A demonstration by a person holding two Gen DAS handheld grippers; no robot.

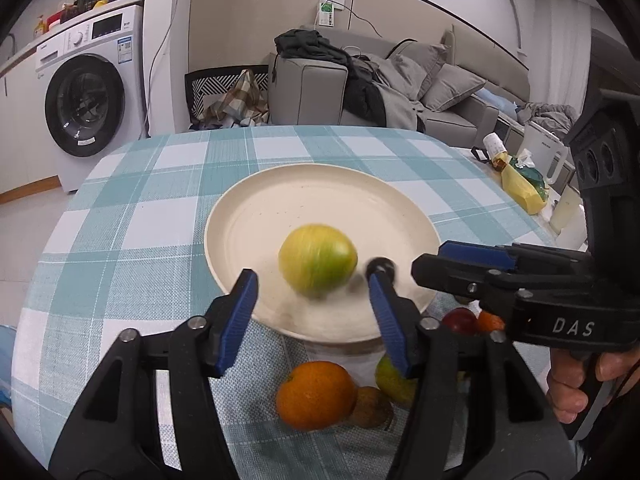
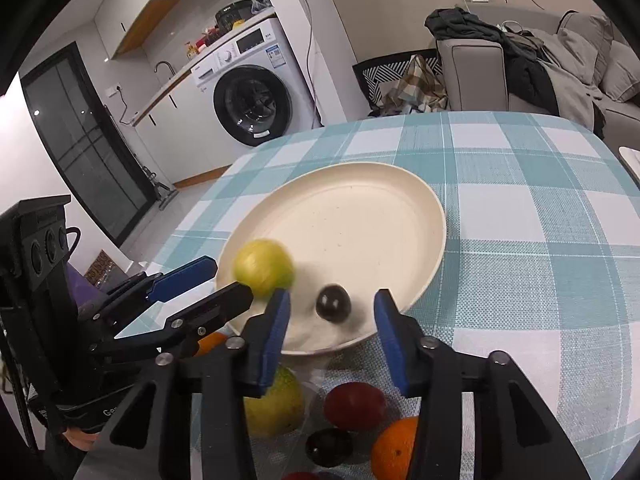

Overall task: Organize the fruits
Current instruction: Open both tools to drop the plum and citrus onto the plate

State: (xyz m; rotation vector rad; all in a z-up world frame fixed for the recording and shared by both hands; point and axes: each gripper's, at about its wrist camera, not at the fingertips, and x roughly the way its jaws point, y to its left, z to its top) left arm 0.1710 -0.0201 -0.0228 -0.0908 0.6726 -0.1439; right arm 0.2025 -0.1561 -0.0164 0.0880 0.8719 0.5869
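We find both grippers angled down over the near rim of the cream plate (image 1: pixel 256 200), the left gripper (image 1: pixel 314 286) with jaws spread and clear of the blurred yellow-green fruit (image 1: pixel 318 260) lying on the plate between them. The right gripper (image 2: pixel 330 312) likewise stands parted, its pads not touching the small dark fruit (image 2: pixel 333 304) resting on the plate. An orange (image 1: pixel 316 396) and other fruits sit on the checked tablecloth (image 1: pixel 132 208) beneath the grippers, just beside the plate.
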